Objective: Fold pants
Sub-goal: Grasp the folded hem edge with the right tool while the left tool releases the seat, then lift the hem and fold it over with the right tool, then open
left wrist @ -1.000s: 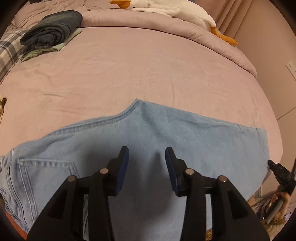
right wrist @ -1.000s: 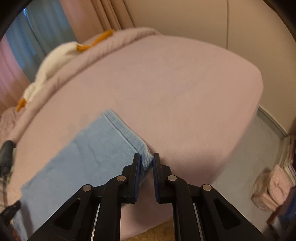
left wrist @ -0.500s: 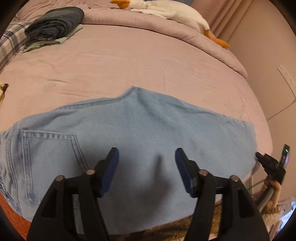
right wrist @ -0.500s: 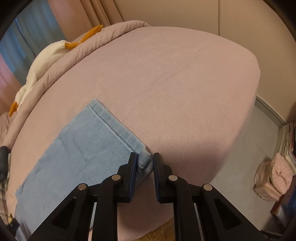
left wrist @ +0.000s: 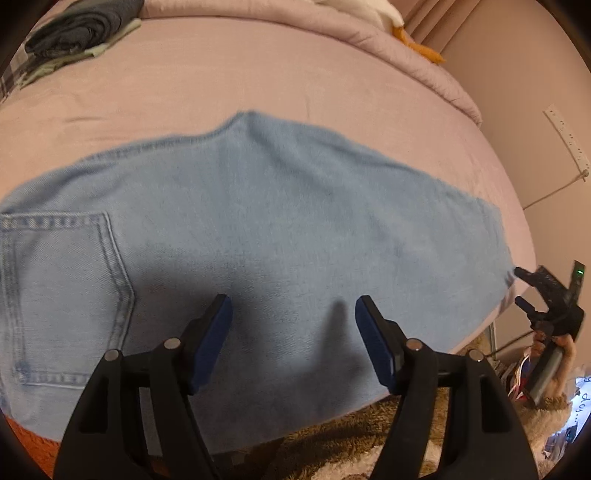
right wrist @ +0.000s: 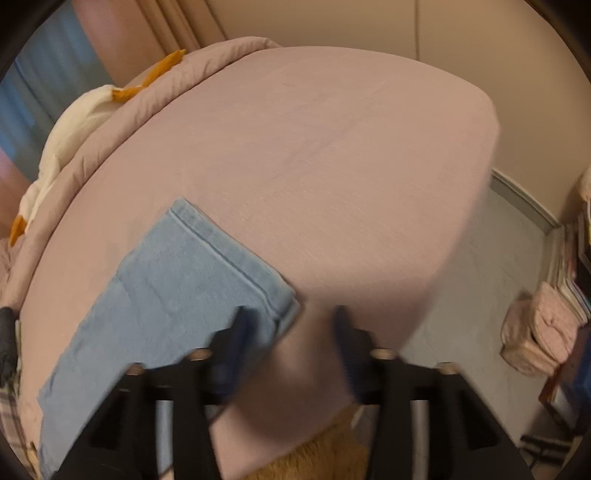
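Light-blue denim pants (left wrist: 280, 229), already doubled leg over leg, spread flat across the near edge of a dusty-pink bedsheet (left wrist: 295, 74), waistband end with a stitched back pocket (left wrist: 62, 295) toward the left, hemmed cuff (right wrist: 236, 254) toward the right, near long edge just overhanging the mattress. Laid lengthwise like this probably to make the next fold, cuff brought over to waistband, a single straight carry. Left gripper (left wrist: 293, 315) hovering above the mid-leg cloth, blue-padded jaws spread wide and grasping nothing. Right gripper (right wrist: 291, 325), blurred in its own view, poised at the near cuff corner with jaws apart, one blue pad over the denim and the other over bare sheet, gripping nothing; seen from the left view as a small black claw just off the cuff. Likely straddling that corner for a fresh pinch. Farther out: a dark folded garment pile (left wrist: 81, 29) at the far left of the bed, well apart from the pants, probably finished work kept out of the way; a white plush goose with orange feet (right wrist: 62, 147) along the rolled pink duvet (left wrist: 424, 62); a shaggy tan rug (left wrist: 351, 443) below the bed edge. No brand or label legible on the denim; some pale lettering at the far lower right of the left view, too small to read.
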Tool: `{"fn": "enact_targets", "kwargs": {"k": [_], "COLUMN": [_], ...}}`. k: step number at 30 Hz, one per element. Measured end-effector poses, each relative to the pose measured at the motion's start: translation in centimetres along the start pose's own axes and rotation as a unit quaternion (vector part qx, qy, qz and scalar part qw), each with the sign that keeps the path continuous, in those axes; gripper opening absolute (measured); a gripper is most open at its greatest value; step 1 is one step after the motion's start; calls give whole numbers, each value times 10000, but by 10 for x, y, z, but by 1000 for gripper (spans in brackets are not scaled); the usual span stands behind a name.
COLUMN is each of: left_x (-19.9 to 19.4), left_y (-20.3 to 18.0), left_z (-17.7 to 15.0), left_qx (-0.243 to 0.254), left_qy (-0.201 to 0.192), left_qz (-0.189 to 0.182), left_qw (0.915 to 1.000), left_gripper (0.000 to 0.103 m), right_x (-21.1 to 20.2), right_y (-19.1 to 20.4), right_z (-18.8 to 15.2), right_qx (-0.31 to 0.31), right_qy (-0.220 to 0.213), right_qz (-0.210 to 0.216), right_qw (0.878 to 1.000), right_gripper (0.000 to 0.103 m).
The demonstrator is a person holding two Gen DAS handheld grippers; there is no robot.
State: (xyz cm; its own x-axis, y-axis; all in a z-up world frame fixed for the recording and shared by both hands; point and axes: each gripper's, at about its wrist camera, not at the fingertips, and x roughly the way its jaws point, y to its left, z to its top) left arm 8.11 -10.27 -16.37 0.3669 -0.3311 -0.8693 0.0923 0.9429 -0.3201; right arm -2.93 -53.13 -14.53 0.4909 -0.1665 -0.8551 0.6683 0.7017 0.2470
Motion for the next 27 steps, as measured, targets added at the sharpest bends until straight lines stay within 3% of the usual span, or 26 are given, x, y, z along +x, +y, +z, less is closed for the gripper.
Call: {"fn": "enact_targets", "kwargs": {"k": [2,7,17,22,24,27], "left_x": [0,4,2,4,2,-4], "left_y": [-3,-4,2,1,2,8], "left_z": [0,2,3,5,4,3], "left_qx": [71,63,-118,-121,-139,-265], "left_qy": [-89,-103,-114,-132,-164,-165], "left_qz": [8,-94,-344,-398,-436,-561], "left_qw": [9999,9999,9993,9990,9988,9979], "left_gripper": [72,78,79,82,82,80], "right_x": [-4,0,23,16,16,18], "right_y": [-3,-1,17,17,15,13], "right_z": [-5,-13,1,-5,-2,4], "right_qx": [175,235,54,35,183,360], "right_qy": [64,270,74,-25,10,194], "right_qz": [102,926,835,602,671,946], "right_qw": [9998,9951,9965,9982,9976,9947], "right_gripper": [74,74,73,47,25,17]}}
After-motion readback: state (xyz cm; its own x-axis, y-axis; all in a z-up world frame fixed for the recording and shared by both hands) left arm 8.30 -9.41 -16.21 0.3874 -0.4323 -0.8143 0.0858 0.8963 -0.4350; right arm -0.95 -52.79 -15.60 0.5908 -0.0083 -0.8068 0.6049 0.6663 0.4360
